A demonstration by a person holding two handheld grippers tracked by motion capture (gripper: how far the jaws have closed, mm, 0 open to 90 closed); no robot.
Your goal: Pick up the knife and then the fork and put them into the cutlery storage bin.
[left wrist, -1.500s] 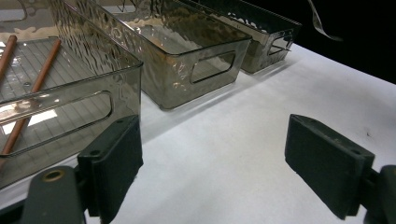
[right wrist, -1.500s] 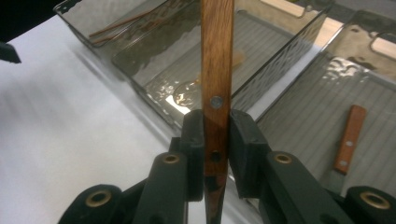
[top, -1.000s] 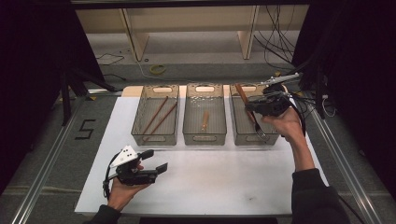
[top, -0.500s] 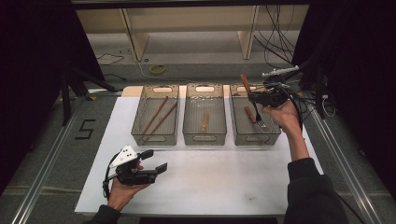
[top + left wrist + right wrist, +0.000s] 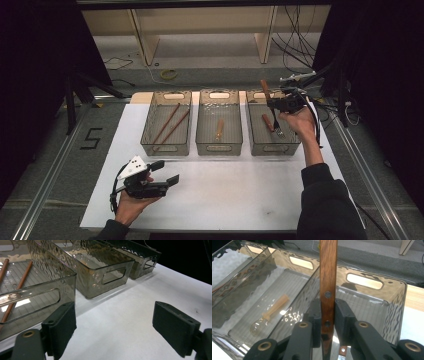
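Fingers of the right gripper [image 5: 327,315] were clamped on a wood-handled fork [image 5: 328,270], held over the right bin [image 5: 260,142], tines down. Judged: lower it beside the utensil [image 5: 268,122] already inside before release. Left gripper [image 5: 113,327] rested spread on the worktop [image 5: 225,190].

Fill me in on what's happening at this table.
A person is sorting cutlery into three clear bins. The right gripper is clamped on a wooden-handled utensil, probably a fork, and holds it upright over the right bin, where another wooden-handled piece already lies. The middle bin holds a pale-handled spoon, the left bin a pair of chopsticks. The left gripper rests open above the white mat, holding nothing.
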